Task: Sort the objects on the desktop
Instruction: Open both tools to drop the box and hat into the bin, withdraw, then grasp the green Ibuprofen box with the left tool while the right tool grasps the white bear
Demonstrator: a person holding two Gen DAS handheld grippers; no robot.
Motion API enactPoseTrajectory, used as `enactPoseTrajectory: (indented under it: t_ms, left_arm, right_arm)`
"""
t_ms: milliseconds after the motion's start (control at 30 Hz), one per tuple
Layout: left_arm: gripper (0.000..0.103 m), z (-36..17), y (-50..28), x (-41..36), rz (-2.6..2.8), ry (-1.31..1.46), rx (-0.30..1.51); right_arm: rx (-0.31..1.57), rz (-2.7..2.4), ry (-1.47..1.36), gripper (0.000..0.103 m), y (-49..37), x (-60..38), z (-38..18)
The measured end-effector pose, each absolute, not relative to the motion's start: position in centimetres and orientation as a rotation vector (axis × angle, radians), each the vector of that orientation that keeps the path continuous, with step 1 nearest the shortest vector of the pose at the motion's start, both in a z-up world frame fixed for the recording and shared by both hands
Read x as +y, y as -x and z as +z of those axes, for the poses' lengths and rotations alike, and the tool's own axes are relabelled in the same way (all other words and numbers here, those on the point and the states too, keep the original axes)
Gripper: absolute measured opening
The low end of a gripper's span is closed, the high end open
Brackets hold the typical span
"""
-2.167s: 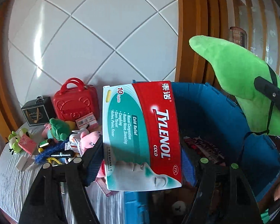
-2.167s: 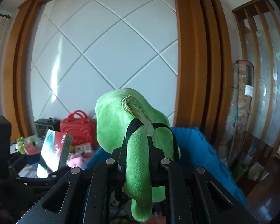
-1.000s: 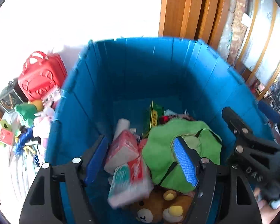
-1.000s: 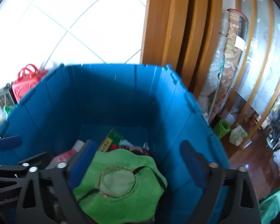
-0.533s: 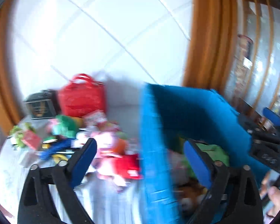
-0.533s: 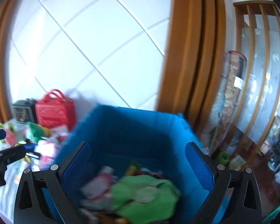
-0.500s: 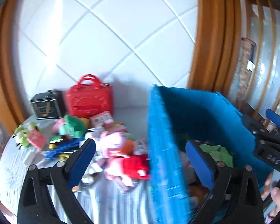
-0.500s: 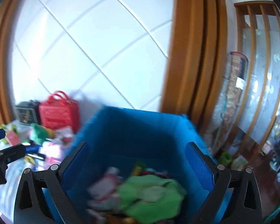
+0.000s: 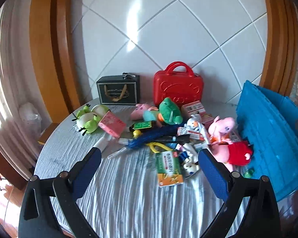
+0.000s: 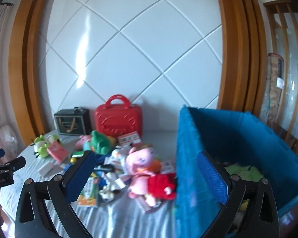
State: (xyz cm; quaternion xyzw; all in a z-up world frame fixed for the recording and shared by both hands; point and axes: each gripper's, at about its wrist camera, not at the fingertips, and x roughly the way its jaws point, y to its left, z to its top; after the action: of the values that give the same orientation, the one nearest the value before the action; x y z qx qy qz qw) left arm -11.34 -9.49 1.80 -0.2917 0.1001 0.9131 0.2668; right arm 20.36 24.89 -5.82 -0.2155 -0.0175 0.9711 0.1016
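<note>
A heap of toys and boxes lies on the grey striped cloth (image 9: 129, 194). It holds a pink pig plush in a red dress (image 9: 226, 138) (image 10: 147, 170), a green medicine box (image 9: 168, 165), a green frog plush (image 9: 169, 111), a pink box (image 9: 112, 124) and a blue brush (image 9: 155, 136). The blue bin (image 9: 272, 136) (image 10: 190, 158) stands at the right; the green plush (image 10: 244, 171) lies inside it. My left gripper (image 9: 149, 168) is open and empty above the cloth, in front of the heap. My right gripper (image 10: 145, 176) is open and empty near the bin's left wall.
A red toy suitcase (image 9: 177, 86) and a black gift box (image 9: 118, 92) stand at the back by the white tiled wall. A light green plush (image 9: 88, 119) lies at the far left. Wooden frames flank the wall. The left gripper shows at the right wrist view's left edge (image 10: 4, 168).
The Tylenol box and the green plush were let go into the bin. Both grippers, now open, have swung left from over the bin toward the heap on the table.
</note>
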Motion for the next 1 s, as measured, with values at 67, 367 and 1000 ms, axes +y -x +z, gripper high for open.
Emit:
enactPoseTrajectory:
  t_ms: [67,367,1000]
  left_arm:
    - [0.100,-0.2,13.0,-10.3,2.457,0.855,0.304]
    - [0.100,-9.9,17.7,-8.7,2.362,1.132,0.381]
    - [0.101,-26.9,25.2,8.1,2.093,1.494,0.426]
  right_arm:
    - [-0.056,2.866,0.697,0.103,-19.3,23.7,-7.2]
    - [-0.006,2.824,1.058,0.103,-13.2,21.8,-16.5]
    - [0.166,2.629,1.613,0.103,-3.4,29.3,-32.5]
